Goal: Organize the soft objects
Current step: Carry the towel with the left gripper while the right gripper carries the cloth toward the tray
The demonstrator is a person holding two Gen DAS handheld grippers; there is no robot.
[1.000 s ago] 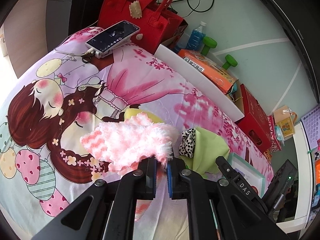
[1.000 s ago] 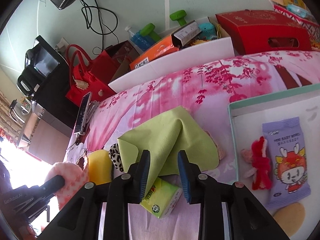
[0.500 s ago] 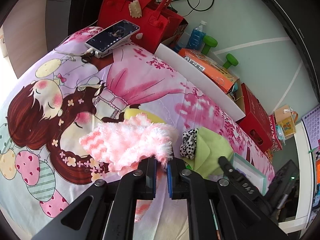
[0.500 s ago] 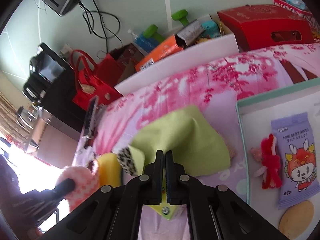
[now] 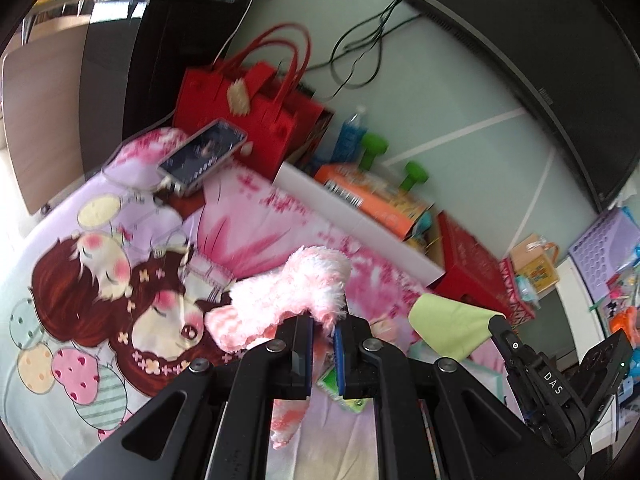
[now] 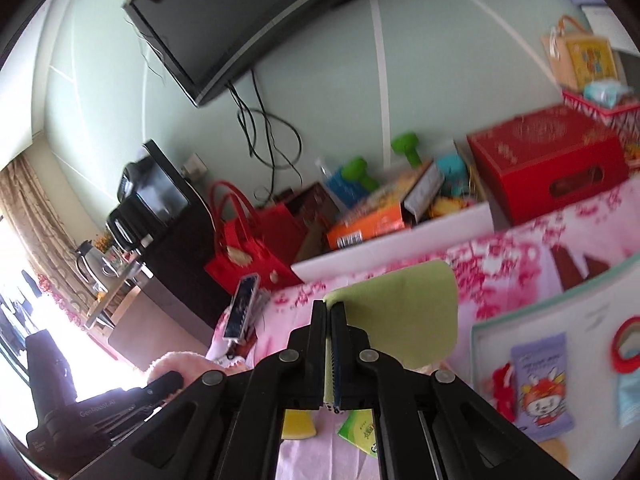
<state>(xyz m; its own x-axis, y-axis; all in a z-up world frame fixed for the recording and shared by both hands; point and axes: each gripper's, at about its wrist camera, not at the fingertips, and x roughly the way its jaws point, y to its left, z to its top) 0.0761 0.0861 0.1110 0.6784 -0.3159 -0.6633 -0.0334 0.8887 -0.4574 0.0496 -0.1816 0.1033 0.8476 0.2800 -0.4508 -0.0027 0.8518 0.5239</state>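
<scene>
Two grippers are in view above a bed covered with a printed cartoon sheet (image 5: 120,264), the largest item present, showing a brown-haired girl figure and pink blossom pattern. Beyond the bed's far edge a dark monitor (image 6: 248,20) hangs on the pale green wall, with cables trailing below it. A red handbag (image 5: 240,120) stands at the bed's far corner, and a phone (image 5: 202,154) lies on the sheet just beside it. A red box (image 6: 548,160) sits past the far edge on the right, near an orange carton (image 5: 372,200) and green dumbbells (image 6: 404,144).

A shallow tray with a pale green rim (image 6: 520,312) rests on the sheet at the right; it contains a purple wipes packet (image 6: 540,384) and a small red plush item (image 6: 502,388).

The right gripper (image 6: 329,356) has its jaws pressed nearly together on an edge of the green cloth (image 6: 412,312), which is lifted off the sheet and hangs between the gripper and the tray. The left gripper (image 5: 323,356) shows a narrow gap between its jaws, with the pink fluffy cloth (image 5: 288,292) pinched there; the cloth rises above the fingertips and a strand hangs below them, clear of the sheet.

A green tissue packet (image 6: 360,432) and a yellow sponge (image 6: 298,424) lie on the sheet beneath the right gripper
</scene>
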